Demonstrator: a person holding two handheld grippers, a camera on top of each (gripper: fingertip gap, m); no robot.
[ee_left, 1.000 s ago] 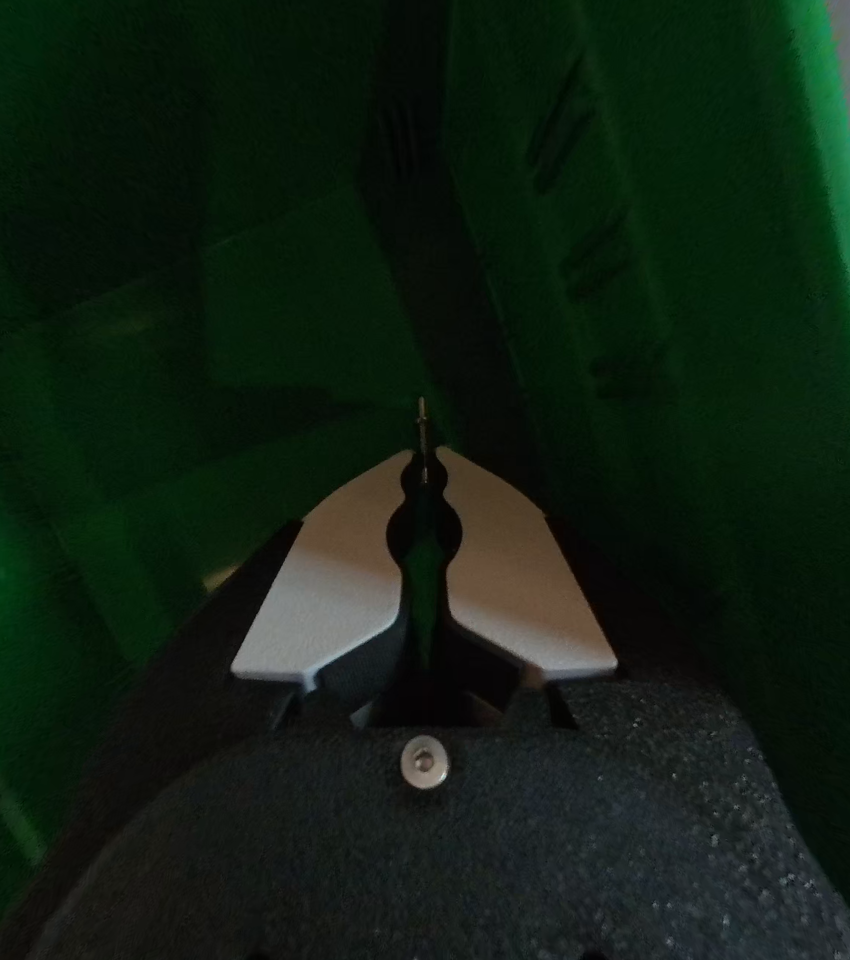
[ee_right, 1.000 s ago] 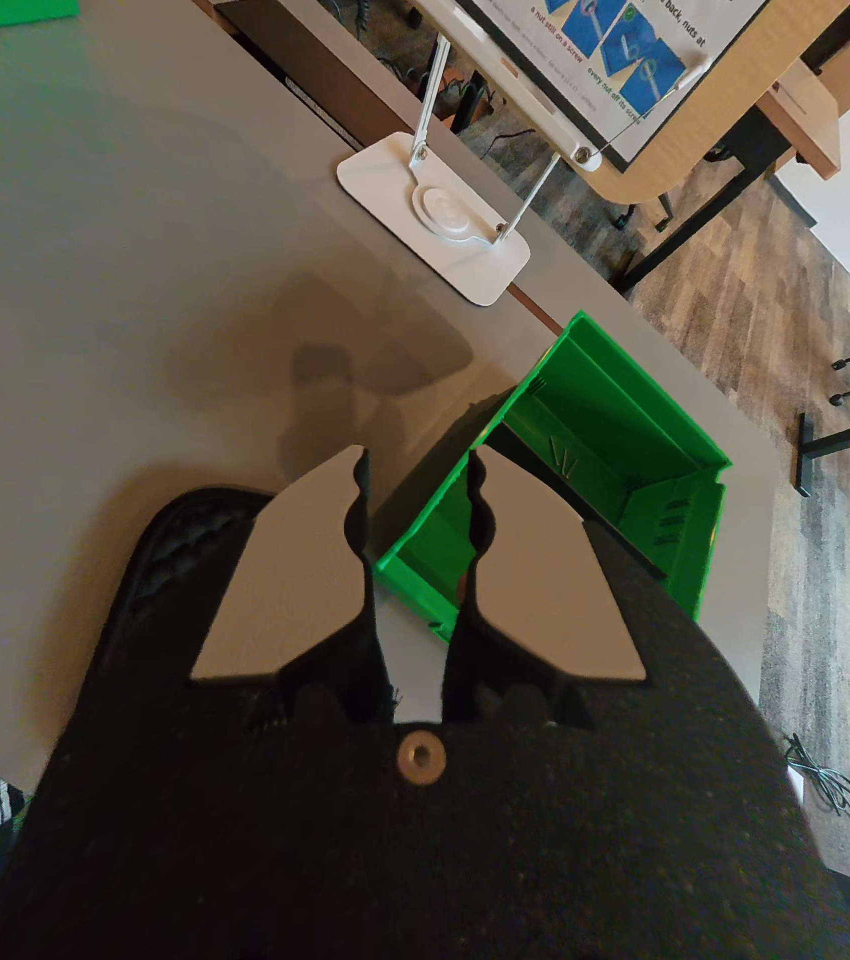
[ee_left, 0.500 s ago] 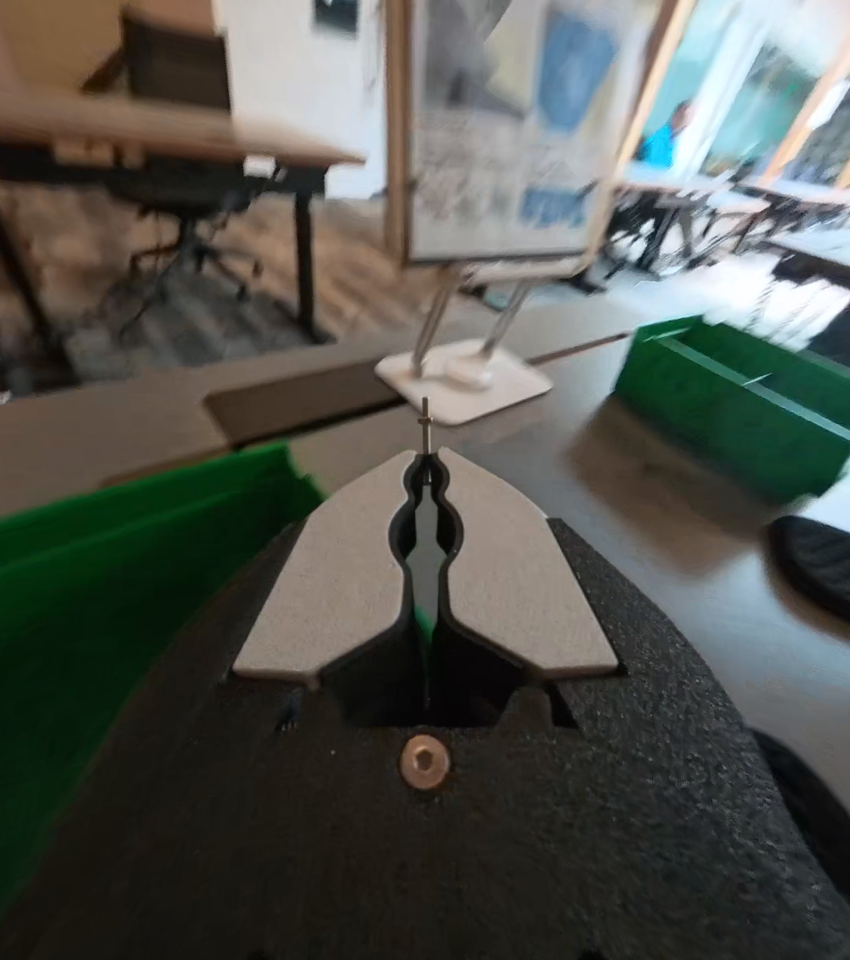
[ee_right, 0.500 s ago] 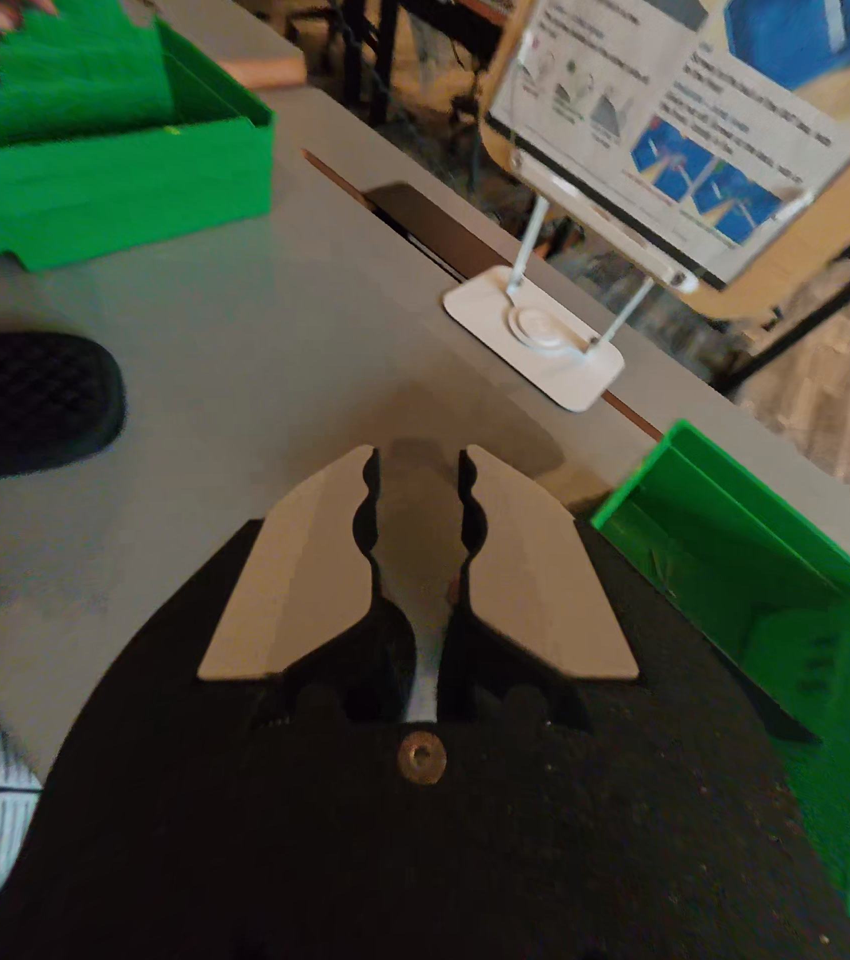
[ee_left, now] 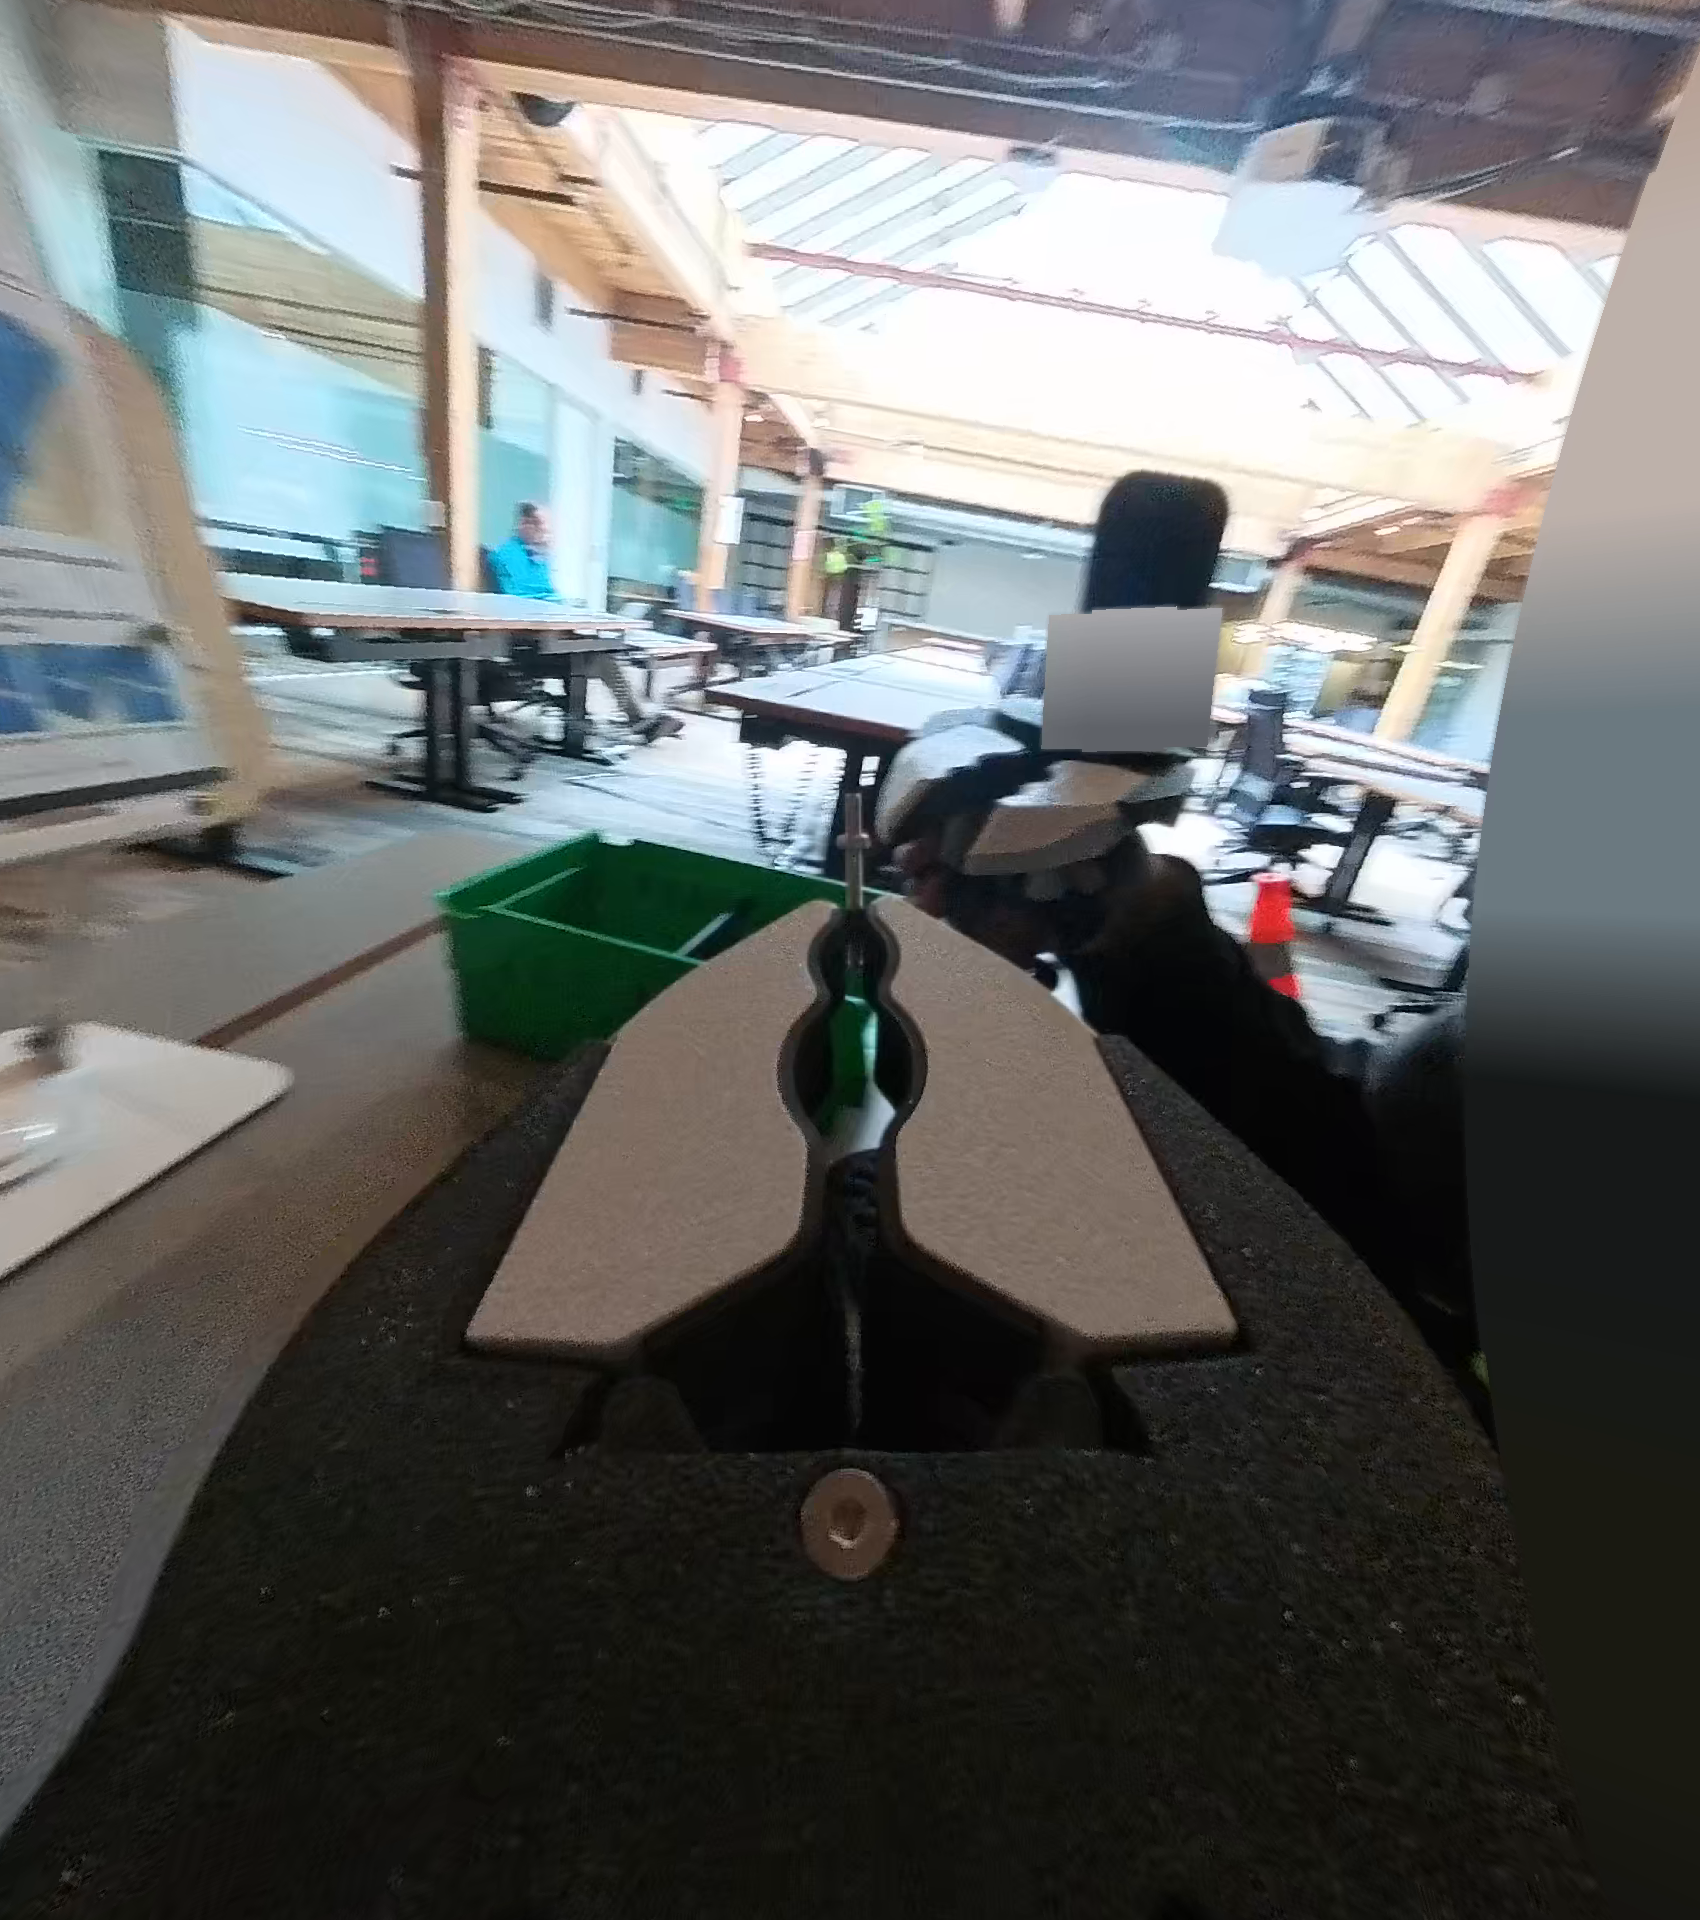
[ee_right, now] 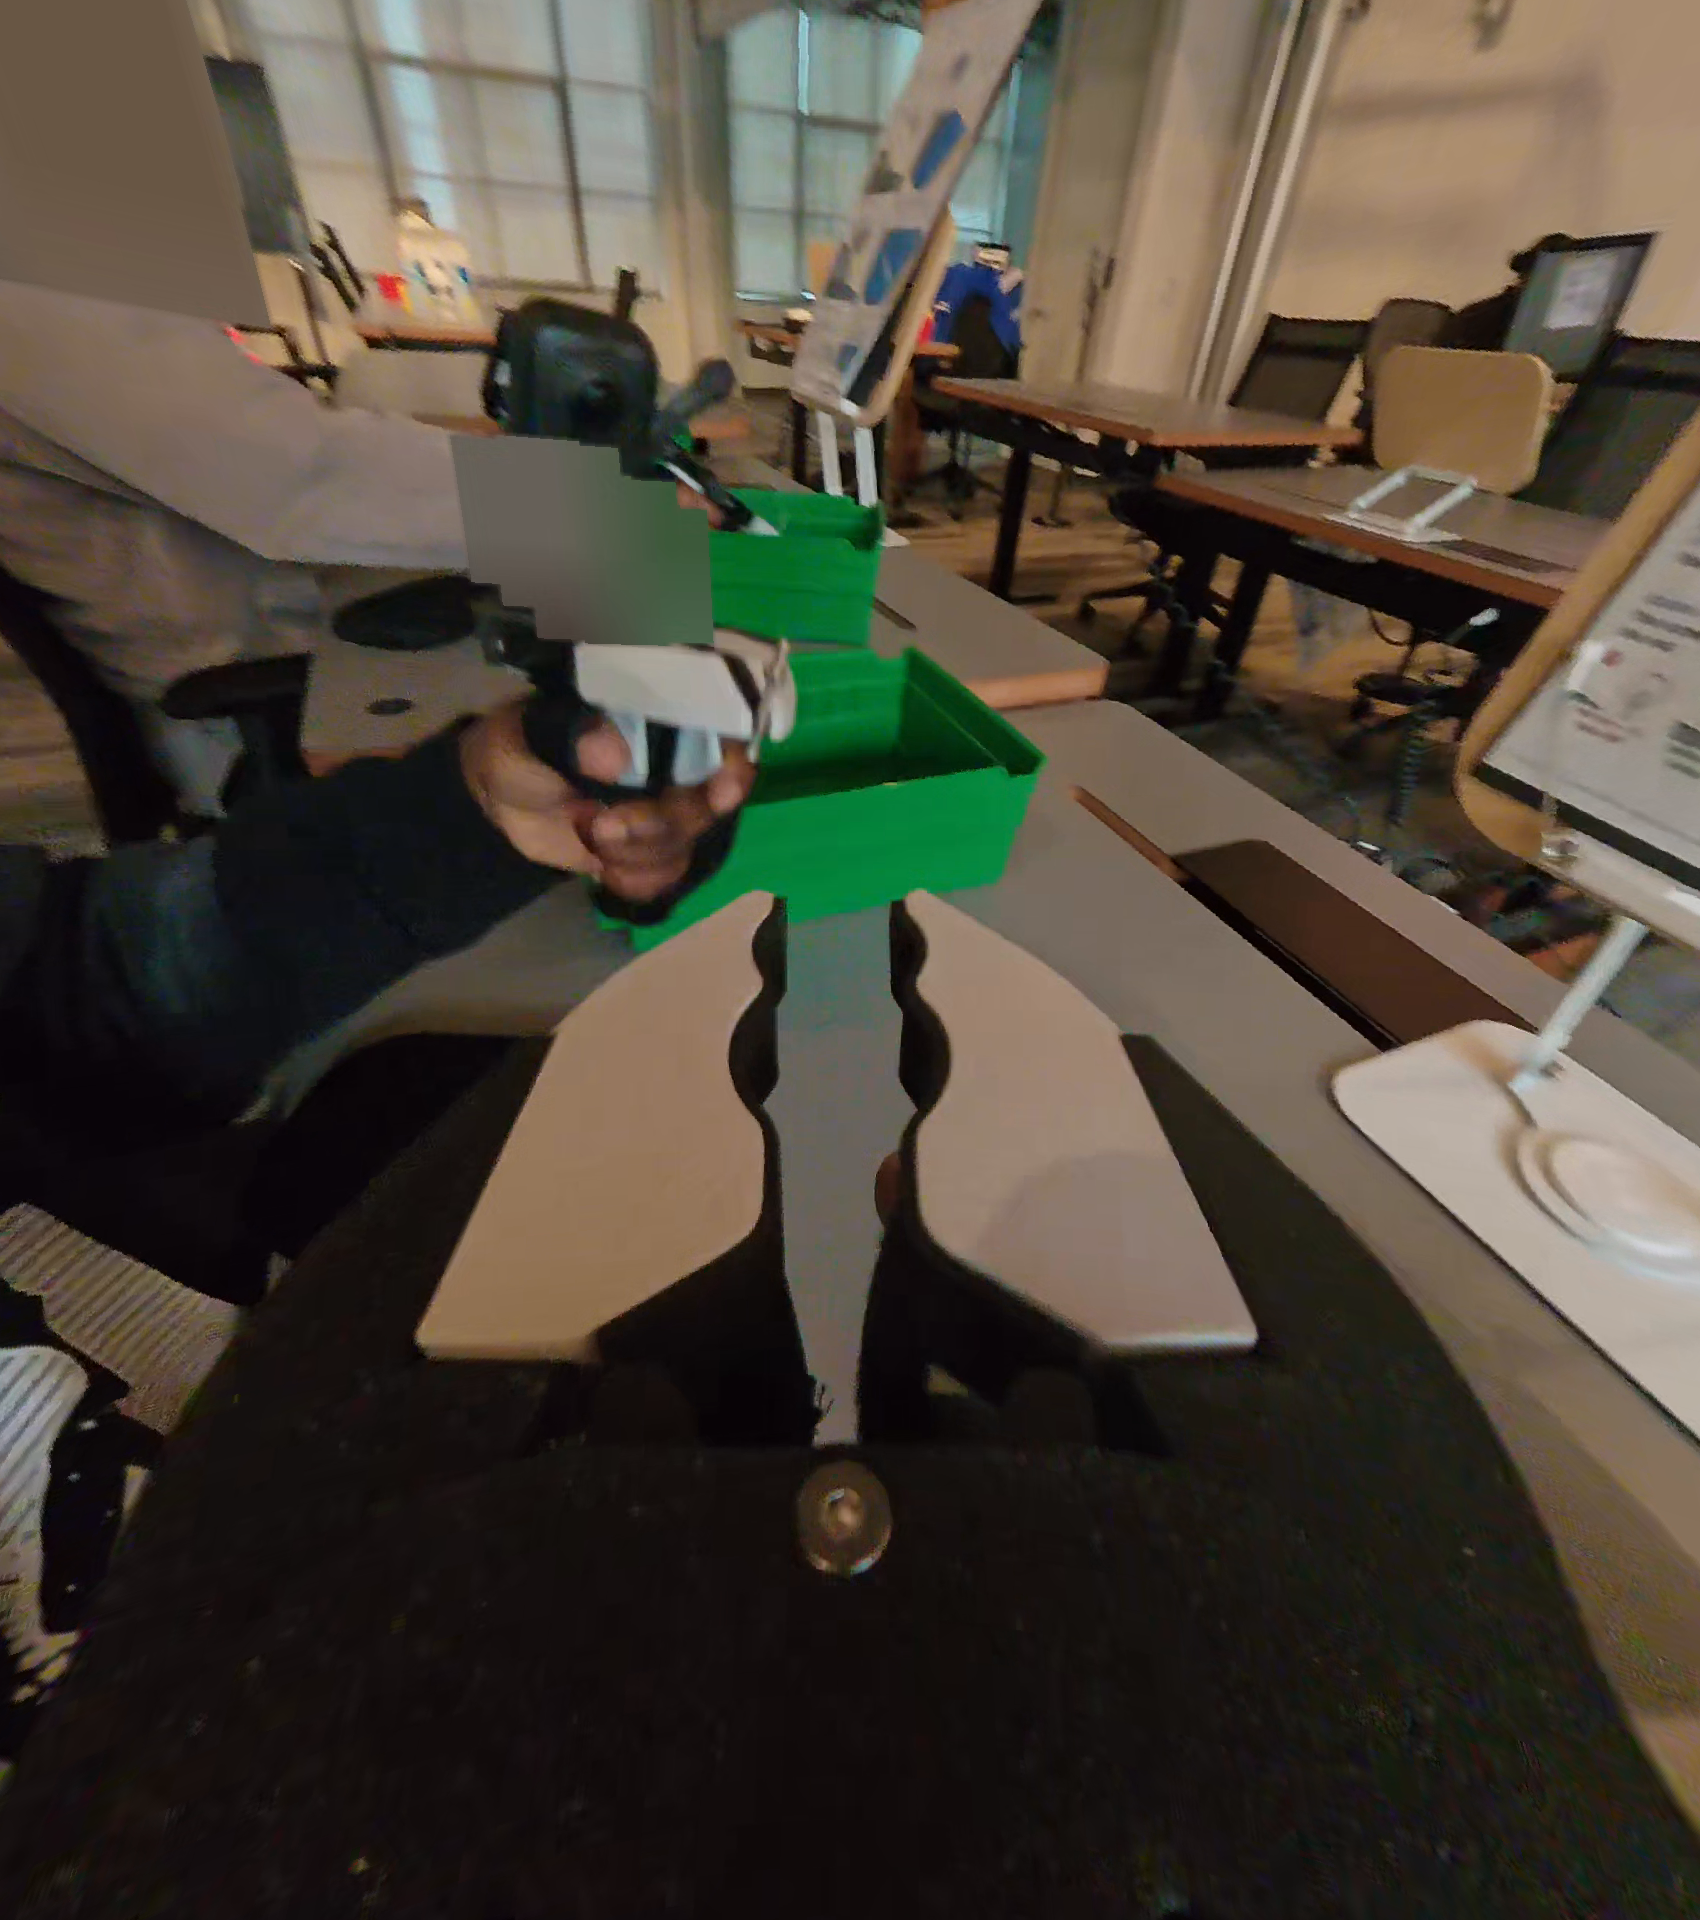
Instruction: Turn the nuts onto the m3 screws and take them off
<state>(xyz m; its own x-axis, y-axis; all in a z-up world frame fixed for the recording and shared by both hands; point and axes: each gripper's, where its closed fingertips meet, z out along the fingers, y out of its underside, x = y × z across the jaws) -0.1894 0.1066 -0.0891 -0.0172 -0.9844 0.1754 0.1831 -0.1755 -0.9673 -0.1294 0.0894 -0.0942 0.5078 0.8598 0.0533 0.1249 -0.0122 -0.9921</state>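
Two wrist views record this moment. Left wrist view: the left gripper has its grey fingers closed, tips meeting on the lower end of a thin metal screw. The screw stands upright above the fingertips, with a small nut seated partway along its shaft. Behind the fingers, a green bin with an inner divider rests on the grey table. A white stand base lies on the table to the left, carrying a blurred instruction board. The right gripper appears just right of the screw, raised off the table and turned toward it; its finger state cannot be read from this view. An orange cone stands on the floor beyond. Right wrist view: the right gripper has its fingers parted, with only bare table surface visible between them; nothing is gripped. Ahead and to the left, a hand holds the left gripper, whose fingers are closed with the thin screw at their tips, in front of a green bin. A second green bin sits farther back. A white stand base with an instruction board occupies the table at the right.
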